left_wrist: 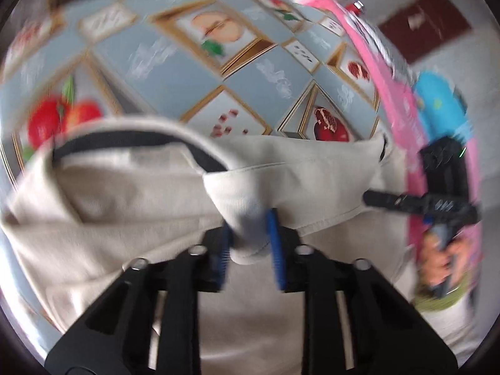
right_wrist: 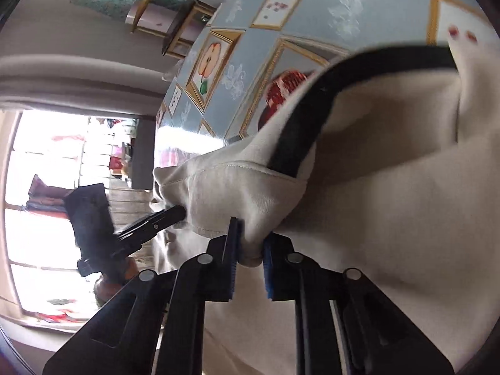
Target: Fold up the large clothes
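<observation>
The garment (left_wrist: 125, 193) is a large cream top with a black neckband (left_wrist: 131, 143). It lies partly on the surface (left_wrist: 175, 62), which carries a blue oilcloth printed with framed fruit pictures.

**Gripper state**
- The left gripper (left_wrist: 250, 237) is clamped on a bunched fold of cream cloth. The fold fills the narrow gap between its 2 blue pads (left_wrist: 276, 250). In the left wrist view the neckband arcs from 9 to 12 o'clock of this grip.
- The right gripper (right_wrist: 250, 250) is likewise clamped on a pinch of cloth near a stitched hem (right_wrist: 237, 168). In its own view the neckband (right_wrist: 312, 118) runs off toward 1 o'clock.
- Each gripper also appears in the other's camera: the right at 3 o'clock in the left view, the left at 9 o'clock in the right view, its black tip touching the cloth.

**Step in hand**
Judged from both grips sitting near the collar, the step is securing the top edge at 2 points before a fold. No fold looks complete yet.

**Next move**
The next move calls for lifting both grips together, keeping the edge taut between them, then carrying it across the body of the garment. Uneven pull would likely skew the fold. The left view is blurred, so fine cloth detail is uncertain there.
</observation>
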### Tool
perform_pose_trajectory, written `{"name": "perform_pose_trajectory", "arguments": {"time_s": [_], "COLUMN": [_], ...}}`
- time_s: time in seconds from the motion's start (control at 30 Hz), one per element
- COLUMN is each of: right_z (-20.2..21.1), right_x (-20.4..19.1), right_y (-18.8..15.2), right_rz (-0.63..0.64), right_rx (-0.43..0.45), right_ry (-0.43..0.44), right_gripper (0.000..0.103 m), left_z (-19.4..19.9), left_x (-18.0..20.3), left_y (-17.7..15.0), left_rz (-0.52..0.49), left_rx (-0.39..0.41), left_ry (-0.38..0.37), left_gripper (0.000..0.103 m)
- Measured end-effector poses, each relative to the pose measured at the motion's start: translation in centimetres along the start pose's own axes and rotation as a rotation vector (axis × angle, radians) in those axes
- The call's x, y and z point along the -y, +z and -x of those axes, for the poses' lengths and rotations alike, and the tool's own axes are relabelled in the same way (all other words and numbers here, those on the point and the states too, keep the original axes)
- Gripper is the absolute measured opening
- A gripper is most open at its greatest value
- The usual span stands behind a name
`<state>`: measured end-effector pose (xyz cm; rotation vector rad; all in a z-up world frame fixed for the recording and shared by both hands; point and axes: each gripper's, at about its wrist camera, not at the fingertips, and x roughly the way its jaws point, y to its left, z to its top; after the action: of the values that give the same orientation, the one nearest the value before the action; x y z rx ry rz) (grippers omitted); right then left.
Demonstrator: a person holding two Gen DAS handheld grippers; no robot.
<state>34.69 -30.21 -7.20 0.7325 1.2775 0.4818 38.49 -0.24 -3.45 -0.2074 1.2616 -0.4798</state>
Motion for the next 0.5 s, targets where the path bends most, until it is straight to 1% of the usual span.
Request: {"name": "perform_pose_trajectory", "arguments": {"time_s": [0.03,0.1,0.13,0.2,0.23,0.33,0.4,0.5], "right_z": [0.1,0.1,0.0,-0.7,-1.2,-1.8,-1.9,-1.8], "right_x": [-0.4,-1.6,-1.7,-2.0,-2.0,-1.9,-2.0,-1.8], "right_y": [0.4,1.6,2.1,3.4,4.0,4.7,4.2,2.7], "right_rz": [0.028,0.101,0.118,0.151,0.167,0.212,0.269,0.341], "right_rx": [0.010,0.037,0.041,0.046,0.047,0.045,0.032,0.010], "right_ry": [-0.026,-0.097,-0.116,-0.174,-0.202,-0.229,-0.249,-0.244], "right_gripper": [0.012,0.012,0.012,0.011,0.011,0.011,0.011,0.011], "left_z": [0.1,-0.1,-0.3,-1.0,-1.4,-1.8,-1.6,-1.4], "left_x": [0.9,2.0,2.3,2.4,2.4,2.1,2.1,2.4], "left_y": [0.3,1.0,1.4,2.2,2.6,2.9,2.3,0.7], "left_rz": [-0.059,-0.133,-0.162,-0.190,-0.202,-0.224,-0.242,-0.305], "left_rx": [0.028,0.059,0.068,0.069,0.069,0.070,0.060,0.053], "left_ry": [0.055,0.134,0.171,0.217,0.230,0.237,0.232,0.240], "left_gripper": [0.011,0.009,0.009,0.009,0.009,0.009,0.009,0.009]}}
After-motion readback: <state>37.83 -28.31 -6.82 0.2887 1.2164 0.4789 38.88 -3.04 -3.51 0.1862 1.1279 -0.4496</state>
